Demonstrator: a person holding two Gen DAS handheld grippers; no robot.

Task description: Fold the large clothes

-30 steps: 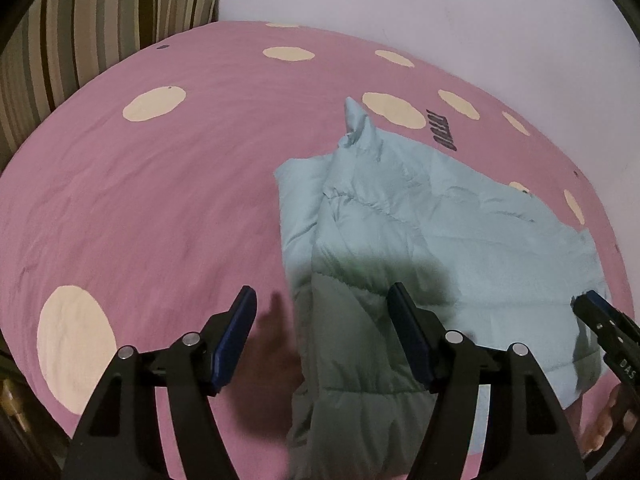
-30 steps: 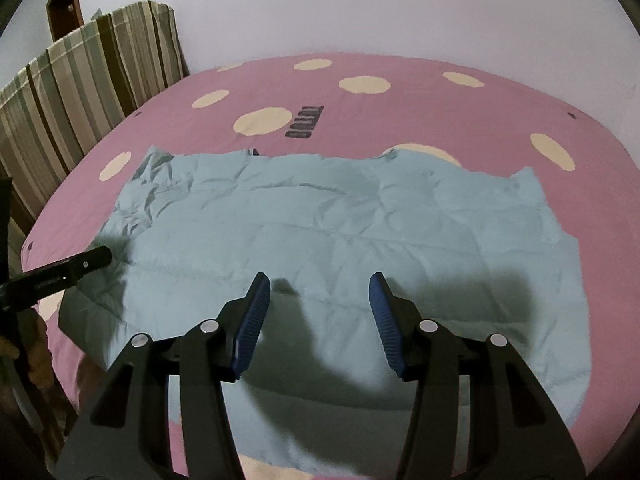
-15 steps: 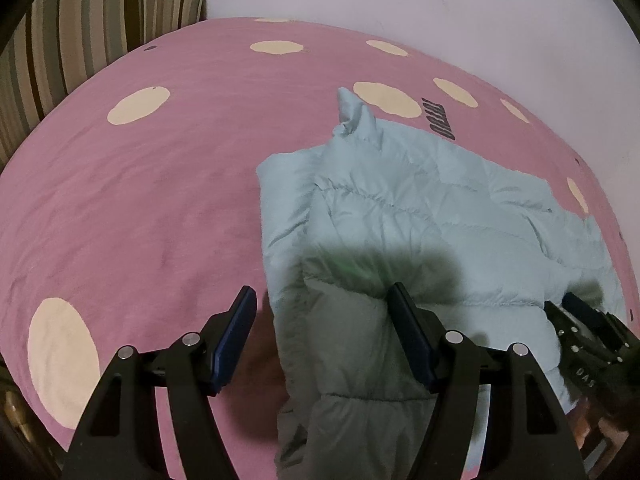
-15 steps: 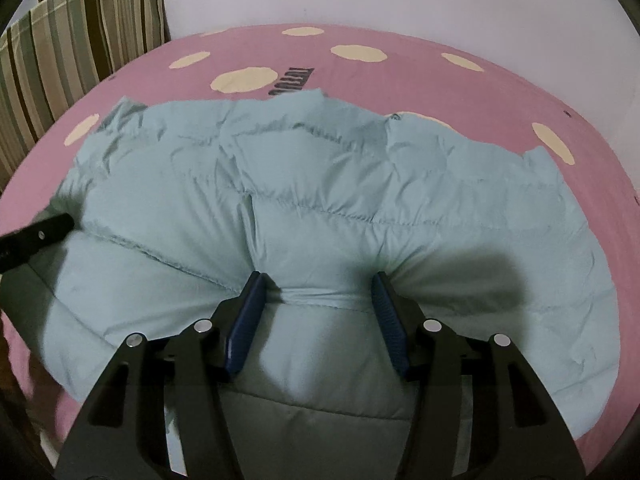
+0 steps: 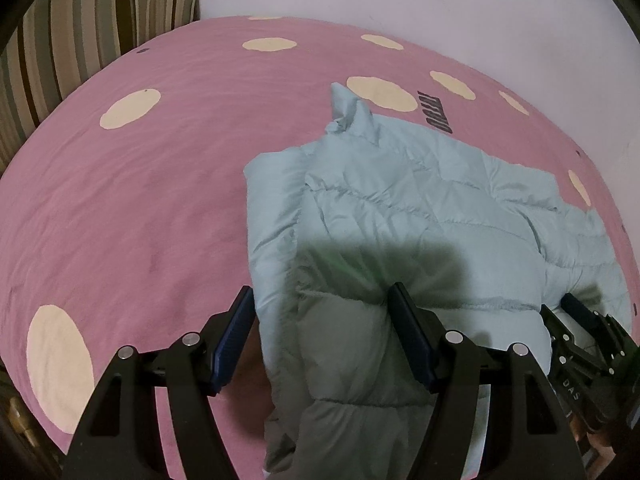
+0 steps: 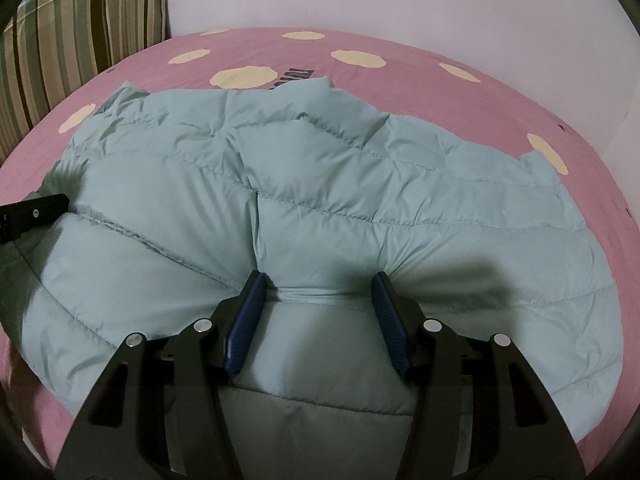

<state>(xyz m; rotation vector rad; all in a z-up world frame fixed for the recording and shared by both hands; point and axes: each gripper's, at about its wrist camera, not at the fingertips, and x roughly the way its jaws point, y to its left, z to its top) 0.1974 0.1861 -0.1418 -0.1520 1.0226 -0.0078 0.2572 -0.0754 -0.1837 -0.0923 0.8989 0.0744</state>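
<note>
A pink bed with cream dots lies under a pale blue quilted jacket. The right tool pinches a bunched fold of it between half-spread pads. The left tool, spread wider, straddles its left edge.

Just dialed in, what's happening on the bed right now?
A person with a gripper in each hand is folding a pale blue puffer jacket spread on a pink dotted bedspread. The right gripper is pressed down into the padded fabric near its front edge, which bunches up between the jaws. The left gripper straddles the jacket's left edge, with fabric between its jaws. Whether either pair of jaws actually pinches the fabric is unclear. Striped pillows lean at the head.
</note>
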